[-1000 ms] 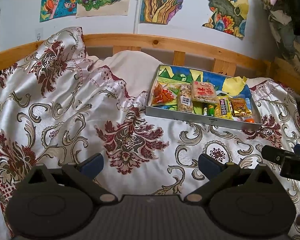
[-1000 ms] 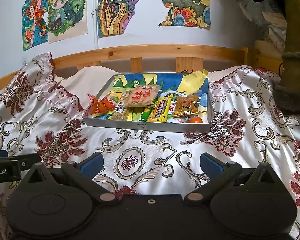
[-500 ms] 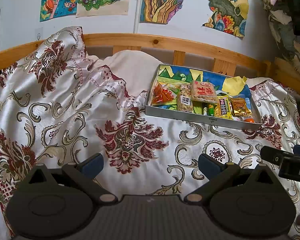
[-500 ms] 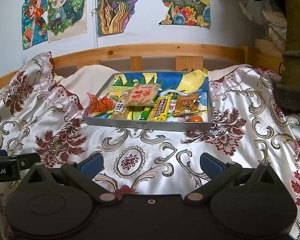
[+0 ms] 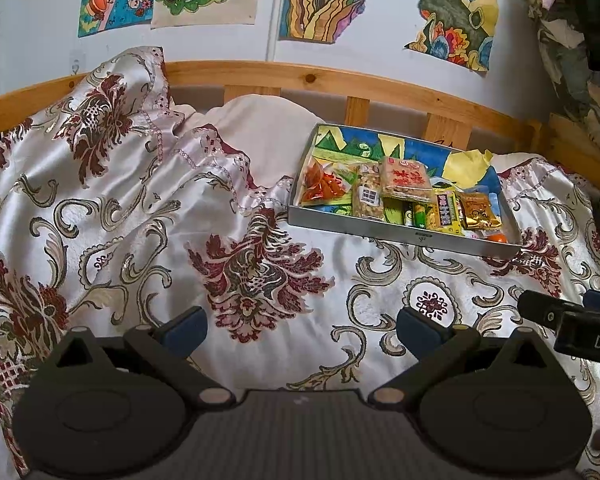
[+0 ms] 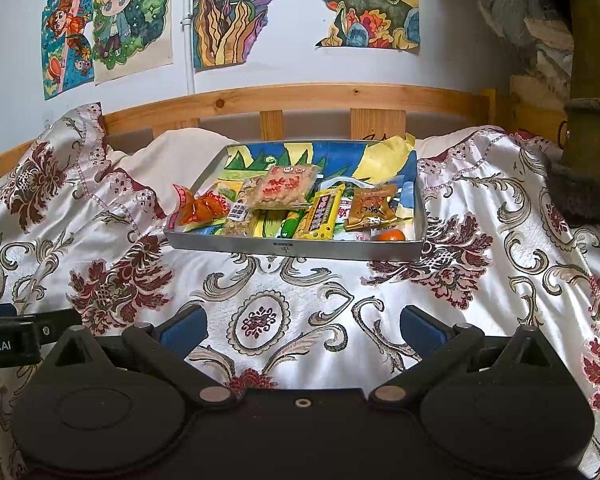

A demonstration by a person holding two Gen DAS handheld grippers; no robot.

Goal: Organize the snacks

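A shallow grey tray [image 6: 292, 247] [image 5: 396, 233] lined with a colourful drawing sits on the bed near the headboard. It holds several snack packets: a red-orange bag [image 6: 202, 209] [image 5: 323, 183] at its left, a pink cracker pack [image 6: 287, 191] [image 5: 404, 178] on top, a yellow bar [image 6: 320, 216], a gold-brown packet [image 6: 374, 210] [image 5: 480, 210] and a small orange fruit [image 6: 393, 235] at its right. My left gripper [image 5: 302, 328] is open over the bedspread, short of the tray and to its left. My right gripper [image 6: 304, 326] is open, straight in front of the tray, nothing between its fingers.
A floral satin bedspread [image 5: 140, 216] covers the bed, bunched over a pillow [image 5: 260, 132] at the back. A wooden headboard [image 6: 300, 98] and postered wall stand behind. A dark stuffed shape [image 6: 588, 152] sits at the right edge.
Both views have edged very slightly closer to the tray. Nothing was grasped or released.
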